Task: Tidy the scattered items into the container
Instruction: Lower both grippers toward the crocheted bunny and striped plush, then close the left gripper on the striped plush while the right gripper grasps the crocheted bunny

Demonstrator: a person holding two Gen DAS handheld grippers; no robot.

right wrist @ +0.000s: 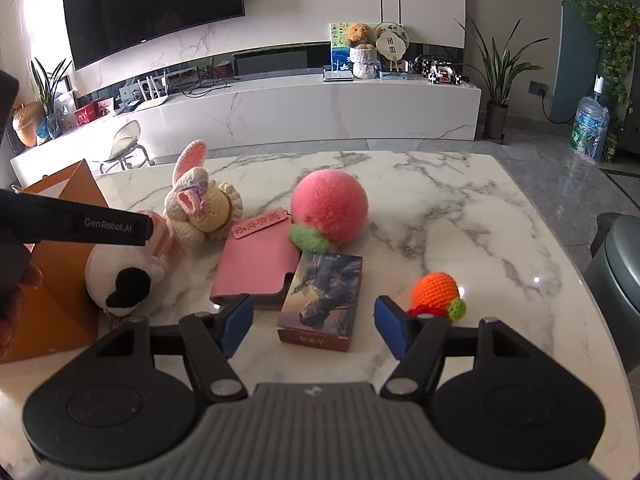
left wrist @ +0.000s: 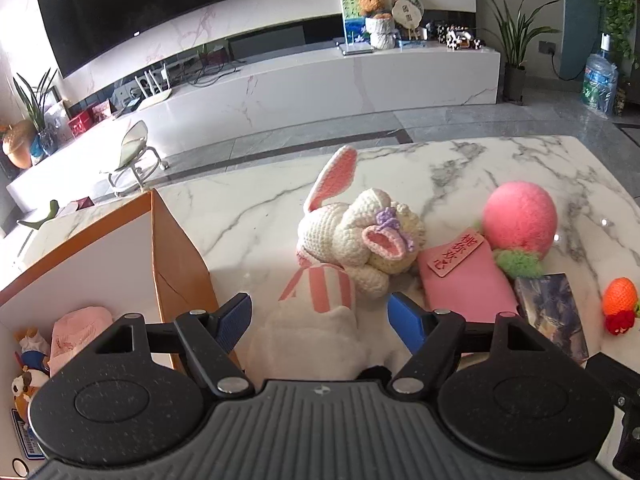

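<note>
While claws (left wrist: 320, 316) gape, 7 toys.

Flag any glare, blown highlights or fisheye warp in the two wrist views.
Left wrist: sunlight washes out the white plush between the open jaws and the marble table; TV bows strongly. Right wrist: small specular spots on the table, bright wash at the left edge, dark vignette corners; card box stays sharp.

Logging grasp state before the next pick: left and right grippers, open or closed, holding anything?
Left gripper: open, empty, fingers either side of the white plush.
Right gripper: open, empty, over the card box.
</note>
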